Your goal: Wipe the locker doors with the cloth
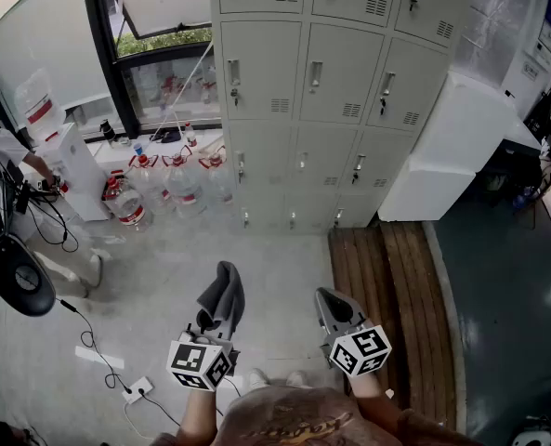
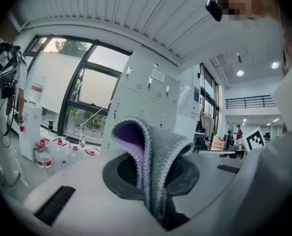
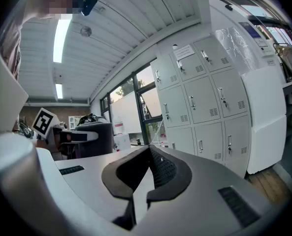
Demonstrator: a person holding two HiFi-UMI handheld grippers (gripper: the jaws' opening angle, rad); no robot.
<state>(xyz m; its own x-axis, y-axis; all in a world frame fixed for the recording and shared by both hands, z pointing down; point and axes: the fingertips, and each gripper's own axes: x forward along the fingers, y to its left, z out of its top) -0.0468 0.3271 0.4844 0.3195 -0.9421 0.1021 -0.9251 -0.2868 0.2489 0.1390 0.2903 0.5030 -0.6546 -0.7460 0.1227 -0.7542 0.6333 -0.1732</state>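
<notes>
Cloth [image 2: 160,146] was grey, purple inside, folded. Left gripper [image 2: 154,186] jaws pinched it. Right gripper [image 3: 146,173] jaws were pressed together, empty. Lockers [image 1: 321,91] stood well apart.

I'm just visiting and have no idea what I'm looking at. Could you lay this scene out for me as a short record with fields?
Setting: room with pale grey lockers ahead and water bottles on the floor by the window
Left gripper: shut on a grey cloth with a purple inner side
Right gripper: shut, nothing between its jaws
Contact with lockers: none; both grippers are held well short of the doors
Wiping: apparently not yet begun
Floor at right: wooden platform
</notes>
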